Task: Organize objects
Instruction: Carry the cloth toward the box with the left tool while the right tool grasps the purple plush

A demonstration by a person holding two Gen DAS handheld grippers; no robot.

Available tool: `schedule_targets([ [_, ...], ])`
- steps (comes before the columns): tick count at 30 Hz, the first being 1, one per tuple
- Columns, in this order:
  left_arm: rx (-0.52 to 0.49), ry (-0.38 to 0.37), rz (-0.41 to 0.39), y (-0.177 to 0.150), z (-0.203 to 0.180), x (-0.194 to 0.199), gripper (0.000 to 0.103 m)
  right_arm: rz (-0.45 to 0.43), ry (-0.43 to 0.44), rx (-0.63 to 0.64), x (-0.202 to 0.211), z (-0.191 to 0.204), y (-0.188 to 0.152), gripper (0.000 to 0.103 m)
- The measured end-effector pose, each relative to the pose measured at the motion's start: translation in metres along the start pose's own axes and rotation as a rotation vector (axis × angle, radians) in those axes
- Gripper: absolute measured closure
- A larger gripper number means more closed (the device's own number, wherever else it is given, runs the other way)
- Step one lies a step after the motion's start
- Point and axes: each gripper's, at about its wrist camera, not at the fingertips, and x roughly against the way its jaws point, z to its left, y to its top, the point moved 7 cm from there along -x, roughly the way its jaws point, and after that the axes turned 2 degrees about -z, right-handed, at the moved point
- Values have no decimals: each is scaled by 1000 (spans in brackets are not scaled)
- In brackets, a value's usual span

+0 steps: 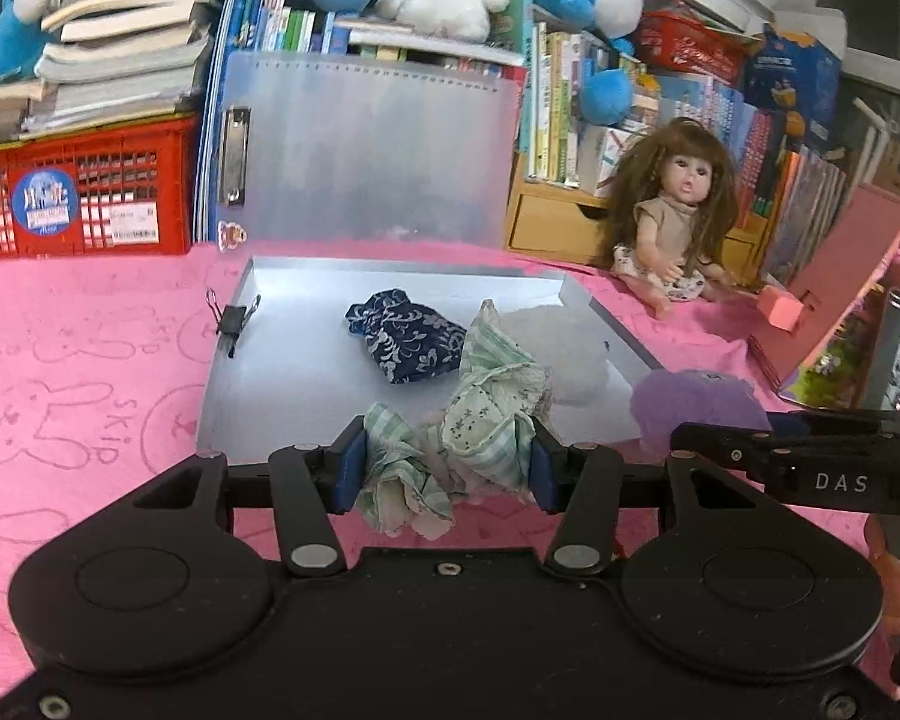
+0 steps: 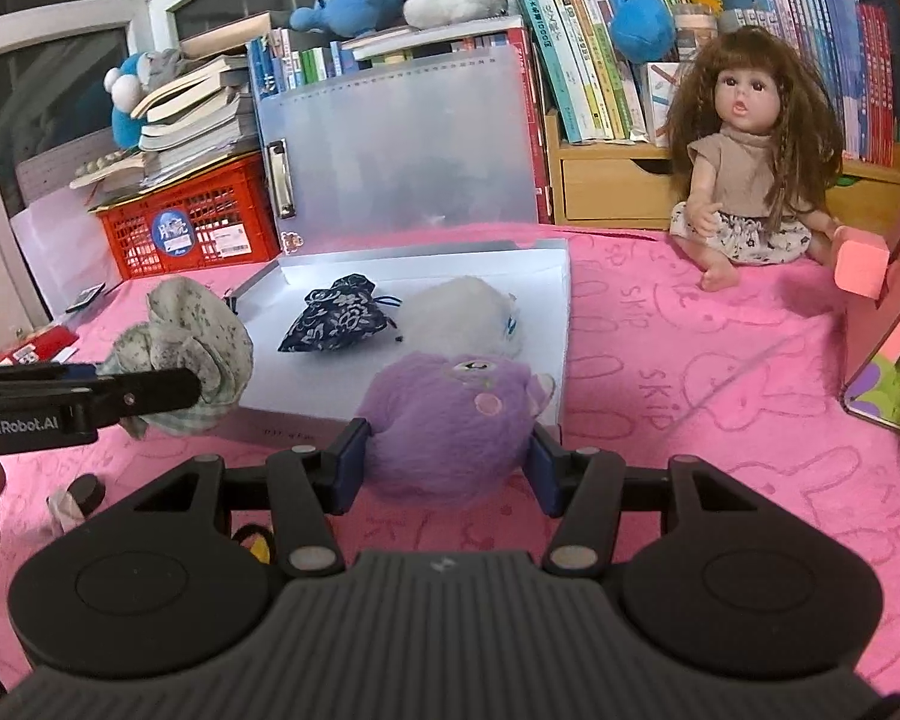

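Green cloth bundle (image 1: 480,426) clamped in left jaws | purple plush (image 2: 450,420) in right jaws

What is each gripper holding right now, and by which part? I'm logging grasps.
The left gripper pinches the green checked cloth bundle across its bunched lower end. The right gripper clamps the purple plush toy across its sides.

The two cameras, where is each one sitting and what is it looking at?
Left wrist: sits on the left gripper, looking forward at its green checked cloth over the open box; fingers show at the right edge.
Right wrist: sits on the right gripper, looking at its purple plush; the left gripper pokes in.
Both see: box, navy pouch, doll.
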Motion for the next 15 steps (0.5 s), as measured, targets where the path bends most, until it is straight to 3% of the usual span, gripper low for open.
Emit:
schedule_targets([
  [15, -11, 9, 15, 17, -5, -37, 53, 20, -5, -24, -32, -1, 16, 45],
])
